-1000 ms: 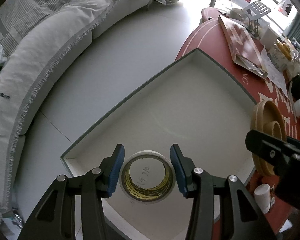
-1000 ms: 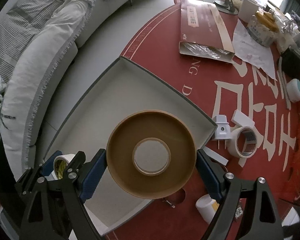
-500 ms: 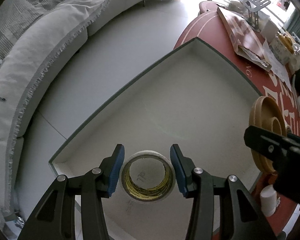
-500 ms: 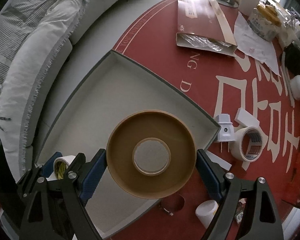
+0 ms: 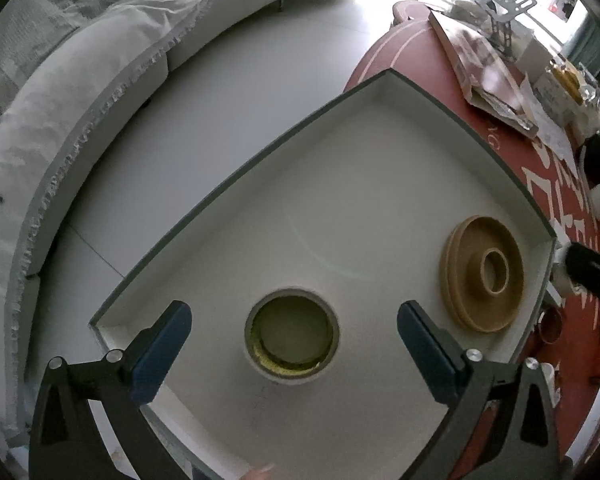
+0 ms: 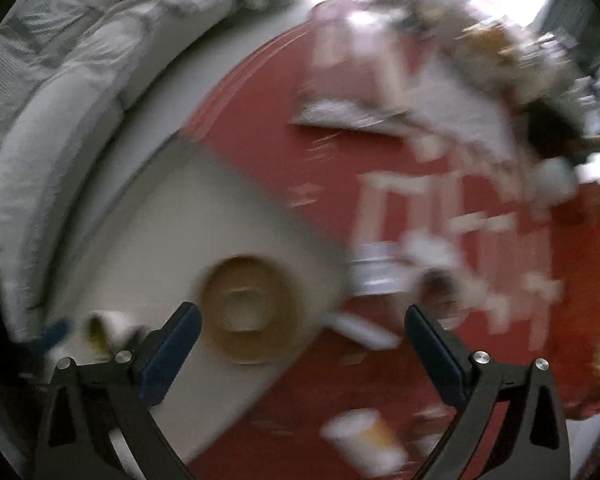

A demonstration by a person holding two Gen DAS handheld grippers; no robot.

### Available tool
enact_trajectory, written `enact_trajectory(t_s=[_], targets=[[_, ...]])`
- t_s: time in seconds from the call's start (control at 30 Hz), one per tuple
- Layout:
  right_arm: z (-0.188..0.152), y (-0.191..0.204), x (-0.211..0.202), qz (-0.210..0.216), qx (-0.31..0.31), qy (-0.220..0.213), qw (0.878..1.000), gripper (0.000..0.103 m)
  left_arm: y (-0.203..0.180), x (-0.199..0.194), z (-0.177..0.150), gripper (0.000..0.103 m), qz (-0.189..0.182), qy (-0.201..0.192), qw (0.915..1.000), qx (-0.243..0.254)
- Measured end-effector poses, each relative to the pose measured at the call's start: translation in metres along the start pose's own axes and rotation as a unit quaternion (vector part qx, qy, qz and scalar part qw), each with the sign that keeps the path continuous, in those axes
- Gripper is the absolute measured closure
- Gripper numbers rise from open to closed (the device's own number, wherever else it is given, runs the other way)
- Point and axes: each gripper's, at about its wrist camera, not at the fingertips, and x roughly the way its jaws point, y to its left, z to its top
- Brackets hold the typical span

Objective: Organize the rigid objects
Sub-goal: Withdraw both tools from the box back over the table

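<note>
A small white tape roll (image 5: 292,334) lies flat on the floor of the white box (image 5: 380,184). My left gripper (image 5: 292,350) hangs above it, jaws opening wide, pads clear of the roll on both sides. The big brown tape roll (image 5: 482,274) lies flat in the box's right corner. In the blurred right wrist view the brown roll (image 6: 250,314) rests in the box (image 6: 172,224), left of the middle of my right gripper (image 6: 300,352). Its jaws are opening wide and nothing is pressed between them. The small roll (image 6: 104,328) shows at lower left.
The box sits on a red round table (image 5: 416,62) with white lettering. A flat carton (image 5: 480,72), papers and small clutter lie at the table's far side. Blurred white items (image 6: 372,268) and a white cup (image 6: 364,440) lie right of the box. A grey sofa (image 5: 80,100) curves along the left.
Both grippers have let go: the small roll and the brown roll now lie in the box with the jaws spread wide. The right gripper has swung to the right, blurring its view.
</note>
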Motion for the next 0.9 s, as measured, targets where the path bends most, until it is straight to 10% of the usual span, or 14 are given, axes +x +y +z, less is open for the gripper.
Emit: enact_trajectory(t_s=[0.1,0.23,0.57,0.77,0.9], targets=[[-0.007,-0.045,0.009,-0.080,0.045,-0.002,0.996,0.001,0.000,-0.003,-0.003,0.000,-0.008,0.003,1.0000,-0.004],[-0.017,-0.094,0.038,-0.068,0.098,0.045,0.992,0.001,-0.006,-0.010,-0.009,0.000,-0.006,-0.003,1.0000,0.003],[0.006,-0.063,0.066,-0.077,0.041,0.000,0.996,0.001,-0.027,-0.019,-0.029,0.000,-0.007,0.005,0.9989,0.045],[-0.041,-0.068,0.066,0.070,0.050,0.065,0.994,0.001,-0.044,-0.026,-0.043,0.000,-0.024,0.002,0.9975,0.067],[-0.090,-0.080,0.057,0.077,0.063,0.102,0.990,0.001,-0.053,-0.029,-0.057,0.000,-0.032,0.003,0.9956,0.088]])
